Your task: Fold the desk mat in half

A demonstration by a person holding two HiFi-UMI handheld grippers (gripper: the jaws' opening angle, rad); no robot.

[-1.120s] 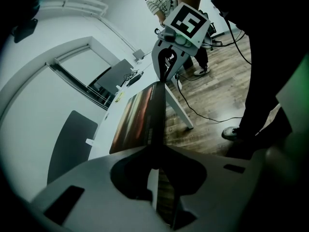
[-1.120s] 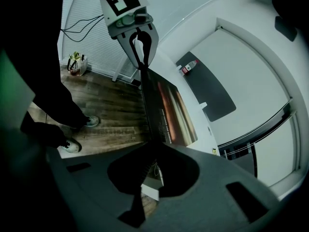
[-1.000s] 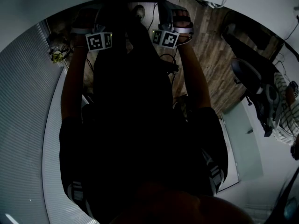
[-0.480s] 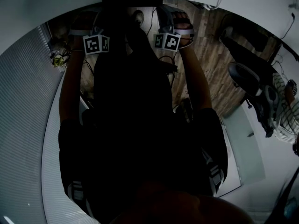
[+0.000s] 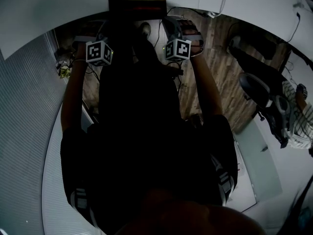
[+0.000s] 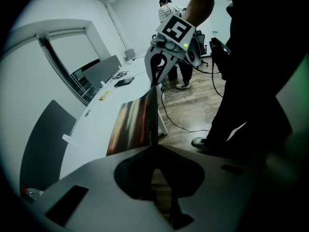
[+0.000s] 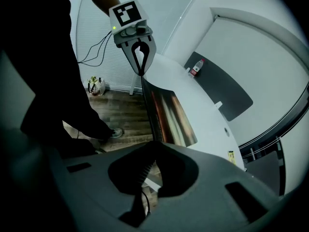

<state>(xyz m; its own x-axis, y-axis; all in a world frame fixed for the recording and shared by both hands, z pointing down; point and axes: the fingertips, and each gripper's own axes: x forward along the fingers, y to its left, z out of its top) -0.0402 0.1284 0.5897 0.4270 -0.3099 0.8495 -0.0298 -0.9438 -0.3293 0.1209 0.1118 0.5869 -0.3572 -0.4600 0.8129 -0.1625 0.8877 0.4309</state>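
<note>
Both grippers have their jaws closed on the desk mat [image 6: 133,122], one at each end of the same lifted edge. In the left gripper view, the left gripper [image 6: 154,149] is clamped on the mat's thin edge. That edge runs straight away toward 12 o'clock and ends in the right gripper's jaws. The right gripper view mirrors this, with the right gripper [image 7: 153,146] pinching its end of the edge.

In the head view, the held edge runs from 9 o'clock to 3 o'clock between the two marker cubes, which sit about level, so neither hand is clearly nearer. From that edge the sheet slopes away to 12 o'clock. Its glossy brownish face lies on the white surface [image 6: 91,129].

By my judgement, the fold turns on carrying this edge toward 12 o'clock, over the part that is lying down, with both ends kept even.

Several things are hard to make out:
- In the head view, the raised part of the mat merges with the person's dark clothing, so its outline is lost.
- The cubes cover the jaws in that view.
- The mat's far edge is cut off at the top of that view, and the gripper views do not show it clearly either.
- I cannot tell whether a crease has formed.
</note>
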